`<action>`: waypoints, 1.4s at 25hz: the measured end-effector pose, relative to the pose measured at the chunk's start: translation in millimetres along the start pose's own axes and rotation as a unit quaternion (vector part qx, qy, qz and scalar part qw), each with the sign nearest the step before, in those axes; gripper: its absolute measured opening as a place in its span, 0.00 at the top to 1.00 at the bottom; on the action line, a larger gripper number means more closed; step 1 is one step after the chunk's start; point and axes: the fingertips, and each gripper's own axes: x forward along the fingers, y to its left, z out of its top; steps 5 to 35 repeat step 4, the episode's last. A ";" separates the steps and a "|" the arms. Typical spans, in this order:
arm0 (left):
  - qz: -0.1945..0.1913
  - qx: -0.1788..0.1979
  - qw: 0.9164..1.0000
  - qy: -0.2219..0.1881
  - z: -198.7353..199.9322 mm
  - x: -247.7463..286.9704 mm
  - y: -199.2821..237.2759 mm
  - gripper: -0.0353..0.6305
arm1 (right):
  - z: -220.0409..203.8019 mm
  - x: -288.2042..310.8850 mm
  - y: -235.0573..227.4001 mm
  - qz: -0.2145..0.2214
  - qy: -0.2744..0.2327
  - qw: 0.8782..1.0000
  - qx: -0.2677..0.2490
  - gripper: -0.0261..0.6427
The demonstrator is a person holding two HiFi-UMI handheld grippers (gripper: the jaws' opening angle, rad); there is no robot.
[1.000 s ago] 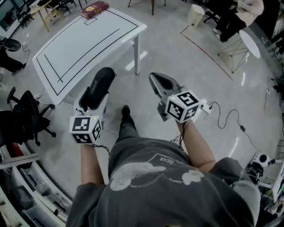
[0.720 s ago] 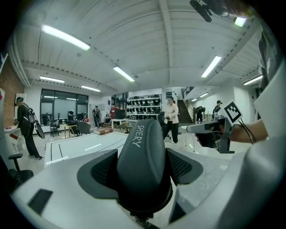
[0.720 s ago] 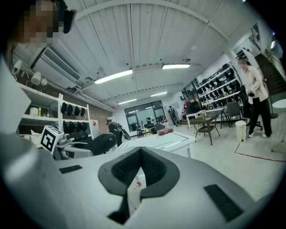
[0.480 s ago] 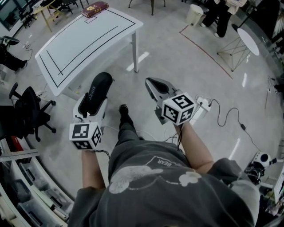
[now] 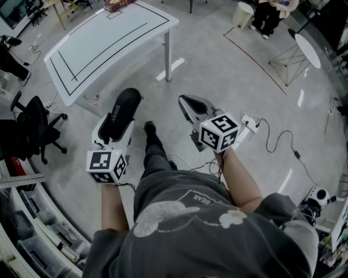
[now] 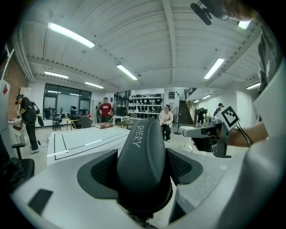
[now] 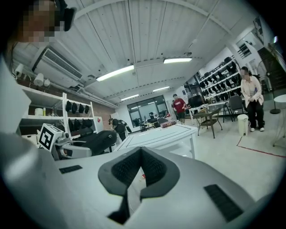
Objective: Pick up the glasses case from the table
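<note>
The glasses case (image 5: 119, 107) is not on the table: it sits between the jaws of the left gripper (image 6: 142, 171), which are closed on its two long sides, at about 10 o'clock from the person's body and above the floor (image 5: 228, 70). The white table (image 5: 103, 43) stands well apart, toward 11 o'clock, and only a dark red book (image 5: 117, 4) lies at its far corner. So I judge that the pick-up itself is done; what remains is only to keep the hold.

The case is a black, long, rounded shell with a matte, smooth surface and pale letters along its top. The gripper pads are dark and finely ribbed, and they curve around it.

The right gripper (image 5: 194, 106), at about 1 o'clock, has its jaws together with nothing between them.
</note>
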 end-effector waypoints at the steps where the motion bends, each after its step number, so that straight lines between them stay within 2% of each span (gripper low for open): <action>1: 0.000 -0.001 1.000 0.000 -0.4 -0.1 0.0 0.45 | -0.2 0.7 0.3 0.001 0.000 1.000 -0.001 0.96; 35: -0.002 -0.001 1.000 0.000 -0.8 0.0 0.3 0.45 | 0.0 3.2 1.7 0.004 0.000 1.000 -0.004 0.96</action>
